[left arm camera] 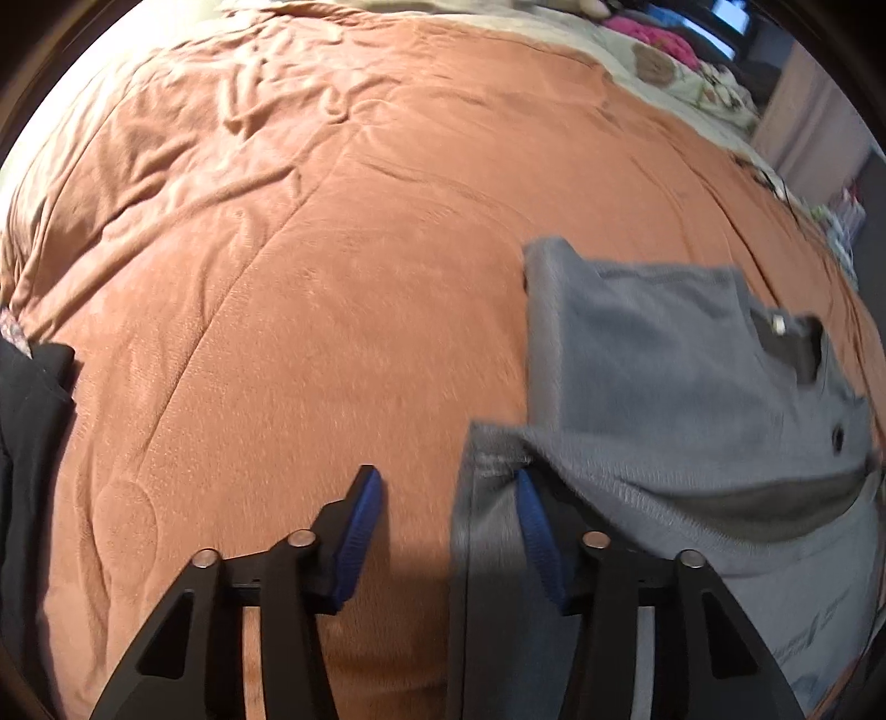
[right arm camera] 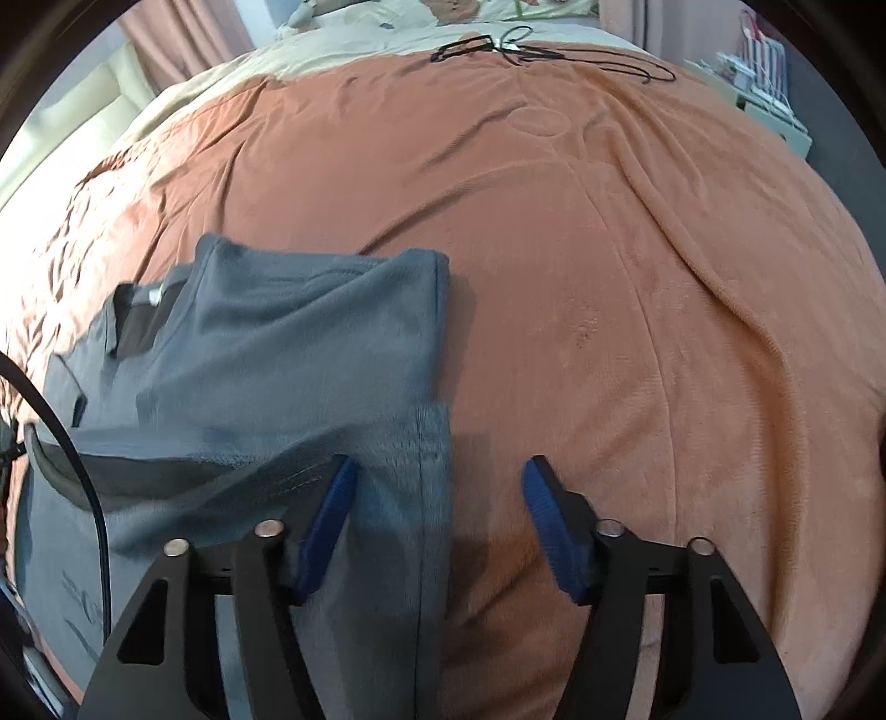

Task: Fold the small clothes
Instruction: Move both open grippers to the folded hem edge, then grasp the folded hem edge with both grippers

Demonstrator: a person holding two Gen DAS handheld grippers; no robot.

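Note:
A grey polo shirt (left arm camera: 653, 376) lies partly folded on the orange blanket (left arm camera: 310, 266), collar and buttons showing at its right. In the left wrist view my left gripper (left arm camera: 448, 493) is open over the shirt's left edge, its right pad (left arm camera: 534, 526) tucked under a fold. In the right wrist view the shirt (right arm camera: 288, 354) lies at the left. My right gripper (right arm camera: 437, 482) is open over the shirt's right edge, its left pad (right arm camera: 332, 515) against the cloth. Neither grips anything.
A black garment (left arm camera: 27, 443) lies at the blanket's left edge. A black cable (right arm camera: 531, 52) lies at the blanket's far end. Patterned bedding (left arm camera: 681, 72) and a shelf (right arm camera: 764, 94) stand beyond. A cable (right arm camera: 83, 471) hangs at the left.

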